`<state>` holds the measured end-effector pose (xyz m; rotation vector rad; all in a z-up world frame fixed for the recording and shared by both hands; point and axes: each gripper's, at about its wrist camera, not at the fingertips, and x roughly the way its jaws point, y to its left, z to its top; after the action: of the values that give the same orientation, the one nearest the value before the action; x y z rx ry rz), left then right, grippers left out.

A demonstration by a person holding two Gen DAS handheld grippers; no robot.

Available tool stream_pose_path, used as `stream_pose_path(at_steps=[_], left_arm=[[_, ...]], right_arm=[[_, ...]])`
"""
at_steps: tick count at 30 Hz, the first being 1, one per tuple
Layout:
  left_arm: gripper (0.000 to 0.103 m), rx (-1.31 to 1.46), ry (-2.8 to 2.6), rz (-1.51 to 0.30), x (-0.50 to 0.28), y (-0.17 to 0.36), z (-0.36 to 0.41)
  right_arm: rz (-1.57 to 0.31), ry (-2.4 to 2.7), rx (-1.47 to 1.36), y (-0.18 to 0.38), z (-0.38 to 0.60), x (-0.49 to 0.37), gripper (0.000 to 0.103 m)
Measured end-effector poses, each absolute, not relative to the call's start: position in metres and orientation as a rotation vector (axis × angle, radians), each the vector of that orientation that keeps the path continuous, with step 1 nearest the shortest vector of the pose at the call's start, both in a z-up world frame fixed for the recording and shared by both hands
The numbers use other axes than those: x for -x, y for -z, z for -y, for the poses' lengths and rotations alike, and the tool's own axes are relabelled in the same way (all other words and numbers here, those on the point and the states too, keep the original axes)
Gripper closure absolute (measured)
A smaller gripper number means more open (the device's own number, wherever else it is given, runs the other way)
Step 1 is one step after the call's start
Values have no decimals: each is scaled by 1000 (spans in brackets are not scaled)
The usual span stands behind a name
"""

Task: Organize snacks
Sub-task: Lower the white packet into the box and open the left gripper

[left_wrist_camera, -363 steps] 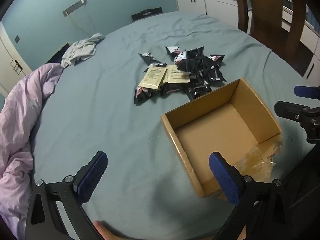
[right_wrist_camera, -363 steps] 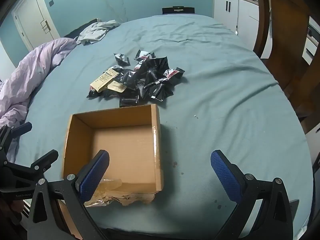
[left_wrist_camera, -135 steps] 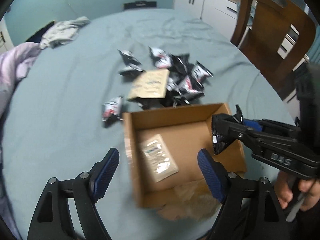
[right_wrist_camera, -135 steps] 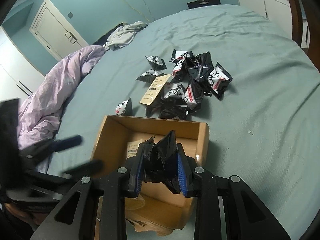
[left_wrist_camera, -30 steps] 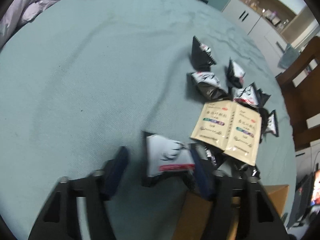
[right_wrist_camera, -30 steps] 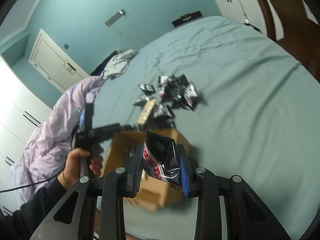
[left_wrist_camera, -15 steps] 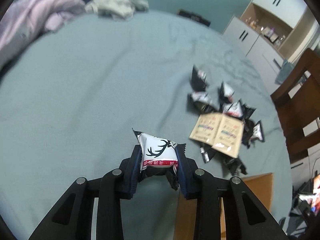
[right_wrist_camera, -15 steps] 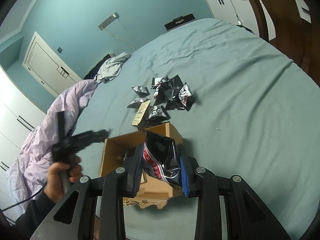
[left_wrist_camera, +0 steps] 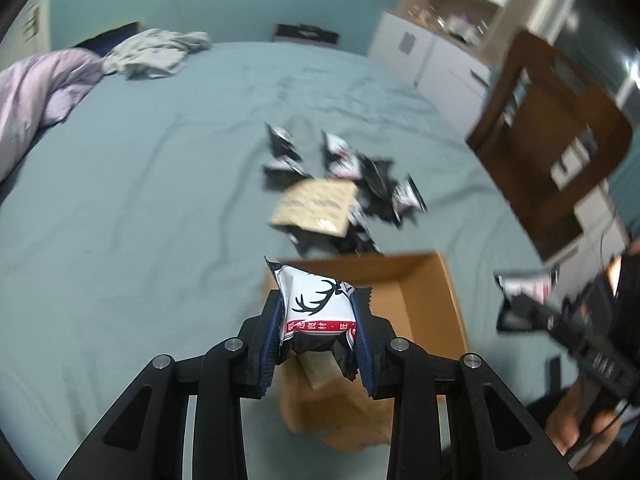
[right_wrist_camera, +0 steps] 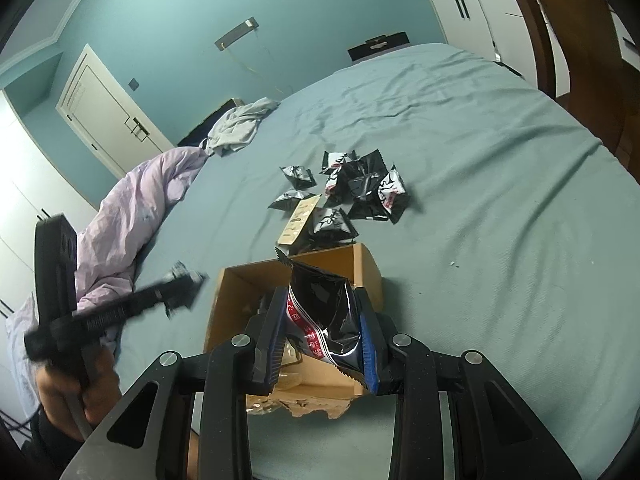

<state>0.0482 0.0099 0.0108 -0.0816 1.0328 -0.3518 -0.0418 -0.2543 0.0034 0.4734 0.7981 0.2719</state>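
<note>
My left gripper (left_wrist_camera: 316, 332) is shut on a white snack packet with a black antler print (left_wrist_camera: 318, 312), held above the near left corner of the open cardboard box (left_wrist_camera: 448, 300). My right gripper (right_wrist_camera: 324, 340) is shut on a black snack packet (right_wrist_camera: 324, 312), held above the same box (right_wrist_camera: 366, 268). The right gripper also shows in the left wrist view (left_wrist_camera: 524, 300), and the left one, blurred, in the right wrist view (right_wrist_camera: 176, 284). Several black packets (right_wrist_camera: 360, 192) and a tan sachet (left_wrist_camera: 316, 204) lie beyond the box. A tan sachet lies inside it.
The box stands on a bed with a teal sheet (right_wrist_camera: 500, 200). A lilac duvet (right_wrist_camera: 132, 208) lies bunched at the left and grey clothing (right_wrist_camera: 240, 124) at the far end. A wooden chair (left_wrist_camera: 560, 140) stands at the right of the bed.
My left gripper has carried its white packet from the open sheet to over the box. My right gripper still holds its black packet above the box.
</note>
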Motion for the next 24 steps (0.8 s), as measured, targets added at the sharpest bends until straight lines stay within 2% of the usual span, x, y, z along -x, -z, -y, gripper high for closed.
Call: stream_pose_path(at_steps=[7, 18, 24], left_arm=[[70, -83, 347, -1132, -43, 28, 29], [70, -166, 335, -1204, -37, 61, 44], [60, -200, 358, -1196, -34, 61, 51]], right_arm=[[-809, -257, -491, 1, 257, 36, 73], [-824, -271, -433, 0, 243, 33, 73], [-817, -267, -428, -1, 244, 36, 73]])
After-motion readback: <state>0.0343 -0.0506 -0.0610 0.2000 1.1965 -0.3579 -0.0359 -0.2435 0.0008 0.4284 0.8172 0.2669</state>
